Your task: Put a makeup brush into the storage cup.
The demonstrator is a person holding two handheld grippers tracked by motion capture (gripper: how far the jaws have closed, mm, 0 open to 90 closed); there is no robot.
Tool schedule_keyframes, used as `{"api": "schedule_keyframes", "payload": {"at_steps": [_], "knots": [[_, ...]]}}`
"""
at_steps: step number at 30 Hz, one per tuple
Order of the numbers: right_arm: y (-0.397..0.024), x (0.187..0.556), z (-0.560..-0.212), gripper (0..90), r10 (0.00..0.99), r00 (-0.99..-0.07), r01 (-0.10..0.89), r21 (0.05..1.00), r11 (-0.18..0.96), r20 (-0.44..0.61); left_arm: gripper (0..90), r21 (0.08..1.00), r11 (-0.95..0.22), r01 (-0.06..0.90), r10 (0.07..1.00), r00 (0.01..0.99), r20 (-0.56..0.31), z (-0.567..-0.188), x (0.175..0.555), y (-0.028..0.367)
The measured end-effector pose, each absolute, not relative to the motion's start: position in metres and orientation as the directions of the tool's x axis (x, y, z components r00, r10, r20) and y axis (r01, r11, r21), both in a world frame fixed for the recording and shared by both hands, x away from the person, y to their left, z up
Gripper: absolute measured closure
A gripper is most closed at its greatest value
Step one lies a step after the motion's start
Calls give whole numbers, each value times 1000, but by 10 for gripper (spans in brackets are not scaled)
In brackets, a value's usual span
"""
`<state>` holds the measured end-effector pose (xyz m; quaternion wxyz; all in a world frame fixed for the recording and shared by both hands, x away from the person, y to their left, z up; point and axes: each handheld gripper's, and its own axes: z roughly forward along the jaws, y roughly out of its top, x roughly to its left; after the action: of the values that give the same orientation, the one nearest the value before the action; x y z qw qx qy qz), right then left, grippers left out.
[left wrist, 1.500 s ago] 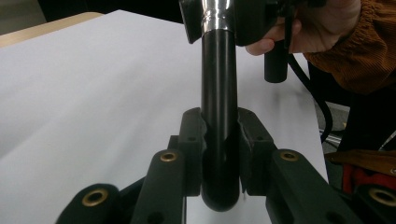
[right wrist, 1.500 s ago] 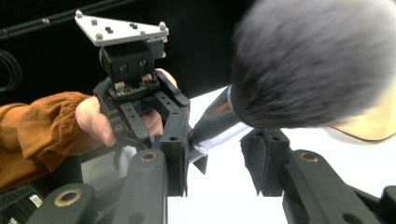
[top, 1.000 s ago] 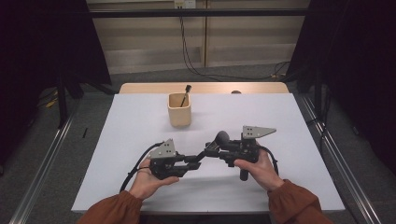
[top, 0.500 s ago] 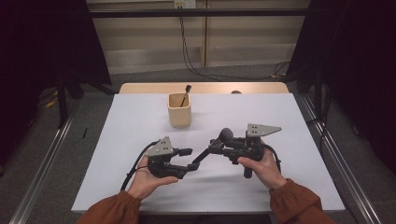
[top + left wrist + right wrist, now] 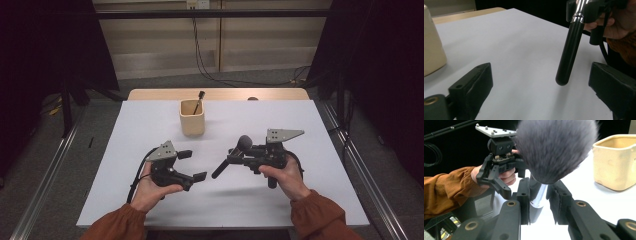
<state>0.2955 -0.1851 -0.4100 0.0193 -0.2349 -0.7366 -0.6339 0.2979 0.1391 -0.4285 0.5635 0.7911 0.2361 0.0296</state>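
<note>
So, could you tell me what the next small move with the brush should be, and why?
Probably carry the brush towards the cup. The right gripper is clamped on its silver collar, and the left gripper, whose jaws have just been opening, stands clear of the handle, so nothing else holds it.

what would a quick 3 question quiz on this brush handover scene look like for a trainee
1. Which gripper holds the makeup brush, and by which part?
2. True or false: the left gripper is clamped on the brush handle.
3. What stands in the beige cup at the far middle of the table?
   A) a slim dark brush
   B) a spoon
   C) nothing

Key
1. The right gripper, shut on the silver ferrule just below the fluffy bristles, with the black handle pointing toward the left gripper.
2. False. Its jaws have just been opening and stand wide apart; in the left gripper view the handle tip hangs between them, touching neither.
3. A
</note>
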Motion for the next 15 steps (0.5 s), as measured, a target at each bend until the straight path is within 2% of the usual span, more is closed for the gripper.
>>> {"api": "schedule_keyframes", "payload": {"at_steps": [11, 15], "knots": [[-185, 301, -394, 724, 298, -904, 373, 907, 197, 307, 15, 918, -232, 323, 399, 892, -213, -424, 298, 142], [-181, 305, -388, 725, 299, -904, 384, 888, 253, 305, 20, 921, -250, 298, 403, 897, -181, -420, 299, 138]]}}
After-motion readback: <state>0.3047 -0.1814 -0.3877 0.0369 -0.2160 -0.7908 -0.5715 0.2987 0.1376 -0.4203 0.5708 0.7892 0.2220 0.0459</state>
